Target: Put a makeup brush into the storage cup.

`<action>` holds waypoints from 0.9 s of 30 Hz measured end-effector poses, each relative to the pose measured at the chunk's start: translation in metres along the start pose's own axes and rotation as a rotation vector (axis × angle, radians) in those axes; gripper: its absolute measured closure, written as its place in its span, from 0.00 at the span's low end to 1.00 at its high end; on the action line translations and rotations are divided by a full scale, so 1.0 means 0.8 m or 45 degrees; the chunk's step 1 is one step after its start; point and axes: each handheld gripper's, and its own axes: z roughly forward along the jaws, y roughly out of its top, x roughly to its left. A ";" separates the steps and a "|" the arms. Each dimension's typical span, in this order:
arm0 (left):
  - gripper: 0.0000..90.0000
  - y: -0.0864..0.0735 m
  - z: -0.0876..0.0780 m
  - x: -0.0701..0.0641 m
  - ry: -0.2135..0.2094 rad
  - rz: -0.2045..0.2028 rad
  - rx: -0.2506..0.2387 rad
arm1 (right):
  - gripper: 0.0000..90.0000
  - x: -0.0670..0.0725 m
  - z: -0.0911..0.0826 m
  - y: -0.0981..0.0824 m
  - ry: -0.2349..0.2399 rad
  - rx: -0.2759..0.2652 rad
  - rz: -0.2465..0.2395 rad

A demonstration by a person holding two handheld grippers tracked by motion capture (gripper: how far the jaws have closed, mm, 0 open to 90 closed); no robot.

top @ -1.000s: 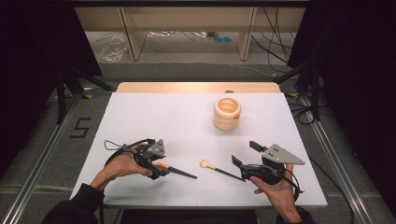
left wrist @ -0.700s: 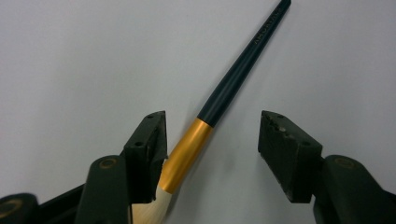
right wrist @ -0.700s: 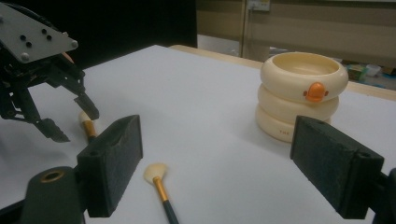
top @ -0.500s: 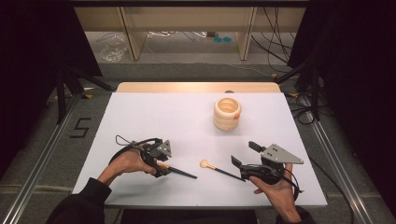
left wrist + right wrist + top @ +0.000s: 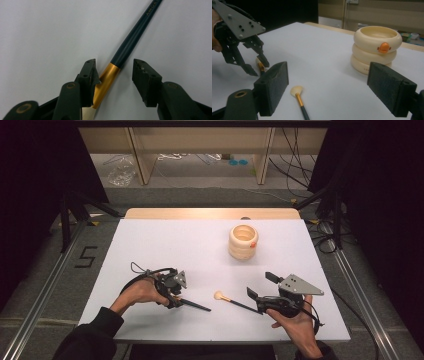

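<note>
- White table point(image 5: 150, 240), wooden strip at far edge, dark floor around.
- Nearest the person, left of cream ringed holder point(image 5: 243, 241): left gripper point(image 5: 113, 71) jaws just closing around a dark makeup brush point(image 5: 130, 38), gold ferrule between, right pad not yet touching.
- Right gripper point(image 5: 328, 85) wide open, holding nothing, second brush point(image 5: 298, 96) lying between.

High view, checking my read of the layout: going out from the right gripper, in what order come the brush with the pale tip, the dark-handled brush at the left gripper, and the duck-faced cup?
1. Brush with the pale tip: just left of the right gripper, handle running toward it.
2. Duck-faced cup: beyond it, toward the table's far edge.
3. Dark-handled brush: far left, at the left gripper.
</note>
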 end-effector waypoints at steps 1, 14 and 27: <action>0.62 0.001 0.000 0.001 0.001 0.009 0.008 | 0.21 0.000 0.000 0.000 0.001 -0.002 0.000; 0.71 0.008 0.004 0.003 -0.037 0.023 0.086 | 0.21 0.000 -0.001 0.000 -0.001 0.019 -0.007; 0.79 0.010 0.004 0.004 -0.069 0.034 0.149 | 0.21 0.000 0.000 0.000 0.000 0.021 -0.009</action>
